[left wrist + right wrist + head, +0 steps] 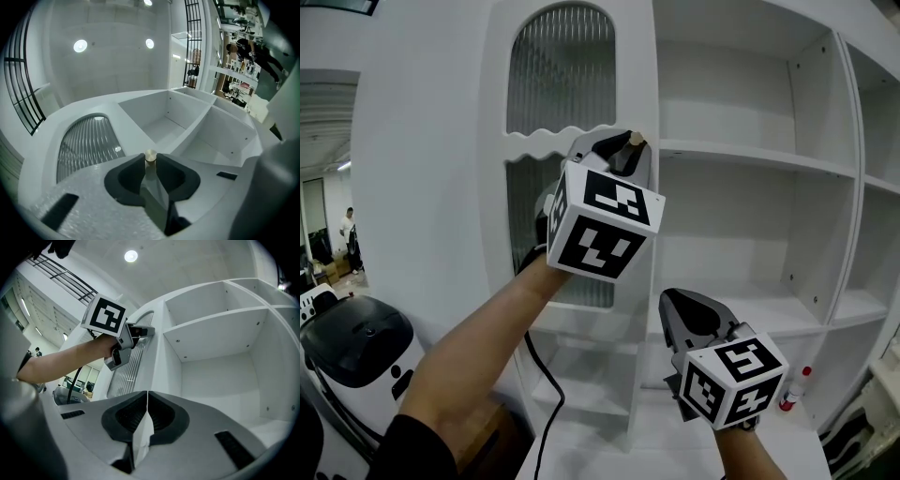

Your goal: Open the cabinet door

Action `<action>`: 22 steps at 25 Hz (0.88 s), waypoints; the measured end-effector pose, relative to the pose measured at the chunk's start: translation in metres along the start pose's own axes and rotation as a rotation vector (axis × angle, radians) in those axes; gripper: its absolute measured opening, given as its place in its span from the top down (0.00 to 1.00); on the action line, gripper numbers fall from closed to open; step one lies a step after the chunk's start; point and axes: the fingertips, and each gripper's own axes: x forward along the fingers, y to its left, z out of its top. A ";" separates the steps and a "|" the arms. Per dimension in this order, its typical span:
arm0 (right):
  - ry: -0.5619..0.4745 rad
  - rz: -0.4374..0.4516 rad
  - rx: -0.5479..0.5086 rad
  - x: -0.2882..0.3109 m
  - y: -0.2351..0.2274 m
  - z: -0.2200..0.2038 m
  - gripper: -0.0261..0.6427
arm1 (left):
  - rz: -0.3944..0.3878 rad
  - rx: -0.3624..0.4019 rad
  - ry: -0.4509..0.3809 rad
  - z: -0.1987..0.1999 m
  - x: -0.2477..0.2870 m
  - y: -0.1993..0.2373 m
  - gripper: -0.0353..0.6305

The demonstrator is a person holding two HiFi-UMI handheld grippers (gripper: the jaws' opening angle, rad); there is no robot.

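Note:
The white cabinet door (572,75) has arched ribbed-glass panels and stands swung aside at the left of the bare shelves. A small pale round knob (635,140) sits at the door's right edge. My left gripper (628,148) is shut on that knob. In the left gripper view the knob (150,155) sticks up between the closed tips of the left gripper (150,162), with the ribbed panel (89,140) beyond. My right gripper (673,302) hangs lower and to the right, shut with nothing in it. In the right gripper view the right gripper (147,397) points at the shelves, with the left gripper (146,331) at the door's edge.
White shelves (750,155) fill the cabinet's right side. A small red-capped bottle (789,394) stands on the bottom right. A black-and-white machine (356,347) sits at the lower left. A black cable (546,394) hangs from my left arm. A person (349,234) stands far off at the left.

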 end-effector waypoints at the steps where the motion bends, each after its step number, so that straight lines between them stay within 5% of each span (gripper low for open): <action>1: 0.004 0.000 0.003 -0.001 -0.001 -0.002 0.93 | 0.002 0.001 0.001 0.000 0.000 0.000 0.82; 22: 0.044 0.195 0.131 -0.018 0.019 -0.043 0.92 | 0.024 -0.030 0.000 0.021 -0.028 0.004 0.83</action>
